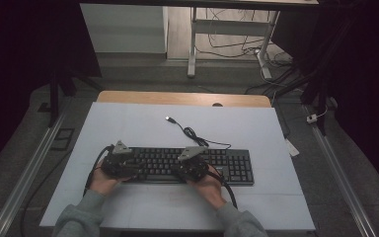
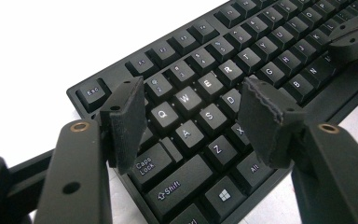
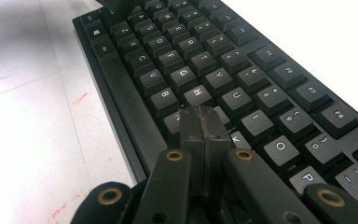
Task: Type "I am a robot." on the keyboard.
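A black keyboard [image 1: 192,165] lies on the white table top, its cable [image 1: 190,132] running back to a loose USB plug [image 1: 169,119]. My left gripper [image 1: 123,165] hovers over the keyboard's left end; in the left gripper view the left gripper [image 2: 193,116] stands open above the Q, A and S keys of the keyboard [image 2: 223,70], holding nothing. My right gripper [image 1: 191,165] is over the middle of the keyboard. In the right gripper view the right gripper [image 3: 203,122] is shut with nothing between its pads, its tips down by the J key of the keyboard [image 3: 223,60].
The white sheet [image 1: 128,128] covers a wooden table [image 1: 128,96] whose far edge shows behind it. Metal rails [image 1: 29,163] run along both sides on the floor. A desk frame [image 1: 192,44] and loose cables stand farther back. Red marks [image 3: 79,99] show on the sheet.
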A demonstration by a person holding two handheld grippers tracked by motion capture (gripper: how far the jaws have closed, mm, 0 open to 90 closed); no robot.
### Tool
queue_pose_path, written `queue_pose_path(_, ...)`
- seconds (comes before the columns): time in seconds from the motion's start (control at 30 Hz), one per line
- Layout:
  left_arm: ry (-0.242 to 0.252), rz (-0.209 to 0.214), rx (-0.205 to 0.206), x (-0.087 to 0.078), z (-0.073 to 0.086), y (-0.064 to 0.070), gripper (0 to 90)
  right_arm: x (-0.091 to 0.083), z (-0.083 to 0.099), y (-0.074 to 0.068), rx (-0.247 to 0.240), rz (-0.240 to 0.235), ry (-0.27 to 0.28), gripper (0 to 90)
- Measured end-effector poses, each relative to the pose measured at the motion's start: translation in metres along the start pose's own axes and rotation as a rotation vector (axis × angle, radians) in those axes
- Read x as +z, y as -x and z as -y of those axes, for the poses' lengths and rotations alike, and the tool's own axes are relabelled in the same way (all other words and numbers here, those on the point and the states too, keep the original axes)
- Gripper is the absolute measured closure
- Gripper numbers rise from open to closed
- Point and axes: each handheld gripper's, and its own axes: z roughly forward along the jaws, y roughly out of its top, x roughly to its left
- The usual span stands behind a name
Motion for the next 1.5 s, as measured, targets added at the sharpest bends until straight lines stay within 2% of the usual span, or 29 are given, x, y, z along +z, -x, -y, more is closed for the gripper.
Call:
queue_pose_path(0.27, -0.002, -0.002, 0.002, 0.001, 0.0, 0.0, 40.5, 0.004, 0.001, -0.001, -0.016, 0.018, -0.013, 89.7)
queue_pose_path(0.4, 0.001, -0.003, 0.002, 0.0, 0.0, 0.0, 40.5, 0.001, 0.0, -0.001, -0.007, 0.01, -0.005, 89.7)
queue_pose_path(0.53, 0.011, 0.004, -0.003, -0.001, 0.0, 0.0, 40.5, -0.009, -0.001, 0.001, 0.013, 0.017, 0.041, 89.7)
queue_pose_path(0.67, 0.021, 0.013, -0.01, -0.002, 0.0, -0.001, 40.6, -0.023, 0.004, 0.007, 0.029, 0.044, 0.068, 89.7)
queue_pose_path(0.97, 0.015, 0.011, -0.006, 0.0, -0.001, 0.0, 40.3, -0.048, 0.027, 0.025, 0.076, 0.099, 0.077, 89.1)
queue_pose_path(1.1, 0.012, 0.011, -0.004, 0.0, -0.001, 0.001, 40.1, -0.056, 0.033, 0.028, 0.083, 0.113, 0.072, 78.8)
queue_pose_path(1.3, 0.016, 0.01, -0.005, -0.001, 0.0, 0.001, 40.0, -0.067, 0.041, 0.03, 0.07, 0.133, 0.092, 59.8)
queue_pose_path(1.5, 0.015, 0.013, -0.004, -0.001, -0.001, 0.001, 40.0, -0.076, 0.048, 0.031, 0.06, 0.155, 0.11, 52.2)
